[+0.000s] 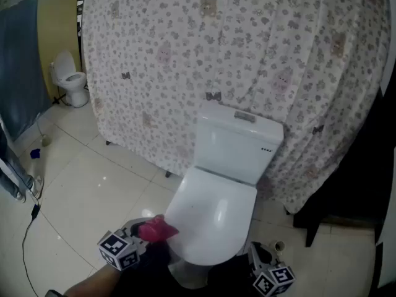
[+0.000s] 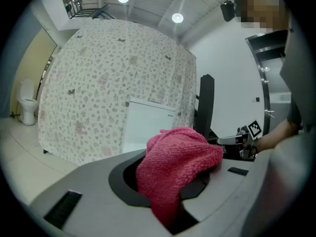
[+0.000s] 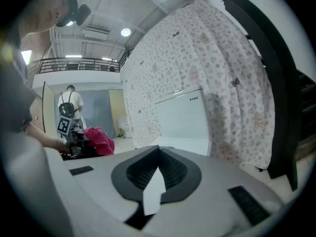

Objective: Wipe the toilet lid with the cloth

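Bright and even indoors, lit from above by round ceiling lamps (image 2: 177, 18). Small white glare on the toilet lid (image 1: 219, 215) and on the floor tiles (image 1: 104, 179). Only soft shadows, deepest along the right edge of the head view. Strongly bent toward the borders in both gripper views, with black rounded corners. Sharp on the pink cloth (image 2: 175, 169), its weave clear. A little soft and out of focus at the very bottom of both gripper views.

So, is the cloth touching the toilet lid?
Cannot tell. Head view: the cloth in the left gripper overlaps the front rim of the toilet lid; height above it is unclear.
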Available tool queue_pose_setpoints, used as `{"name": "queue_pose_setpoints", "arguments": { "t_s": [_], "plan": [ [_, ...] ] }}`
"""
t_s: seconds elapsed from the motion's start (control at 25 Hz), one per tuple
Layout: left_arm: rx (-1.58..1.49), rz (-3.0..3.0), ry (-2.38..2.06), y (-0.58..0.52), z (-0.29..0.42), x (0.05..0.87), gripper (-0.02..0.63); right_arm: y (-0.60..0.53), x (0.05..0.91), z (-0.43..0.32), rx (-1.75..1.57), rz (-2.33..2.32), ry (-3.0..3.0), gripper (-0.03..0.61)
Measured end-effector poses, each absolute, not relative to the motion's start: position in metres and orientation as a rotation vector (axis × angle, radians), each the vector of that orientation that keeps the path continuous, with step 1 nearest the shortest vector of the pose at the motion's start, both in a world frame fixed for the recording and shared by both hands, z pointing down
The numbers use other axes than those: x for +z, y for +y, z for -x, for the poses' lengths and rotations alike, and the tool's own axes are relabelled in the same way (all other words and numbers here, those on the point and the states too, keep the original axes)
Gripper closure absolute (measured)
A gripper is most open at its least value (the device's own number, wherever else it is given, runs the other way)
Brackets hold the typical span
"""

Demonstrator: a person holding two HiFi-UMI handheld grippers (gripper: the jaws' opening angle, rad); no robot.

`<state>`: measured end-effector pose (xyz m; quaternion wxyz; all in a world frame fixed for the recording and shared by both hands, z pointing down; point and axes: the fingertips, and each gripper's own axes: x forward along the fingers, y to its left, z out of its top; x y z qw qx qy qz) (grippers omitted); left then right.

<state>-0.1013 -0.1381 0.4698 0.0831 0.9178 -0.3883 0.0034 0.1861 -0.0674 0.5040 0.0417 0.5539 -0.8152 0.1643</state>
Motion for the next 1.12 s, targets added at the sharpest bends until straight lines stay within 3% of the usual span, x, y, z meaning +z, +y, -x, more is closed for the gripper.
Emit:
{"name": "queue_pose_setpoints", "arguments": {
  "t_s": [0.52, 1.12],
  "plan": [
    [-0.114, -2.732, -1.089, -0.133, 0.096, 0.457, 0.537, -0.076, 0.502, -0.195, 0.58, -1.808, -2.404, 0.575],
    [-0.201, -2.837, -1.096, -0.149, 0.077, 0.377, 0.537, -0.097, 0.407, -0.177, 0.401, -1.732, -2.519, 0.575]
  ]
}}
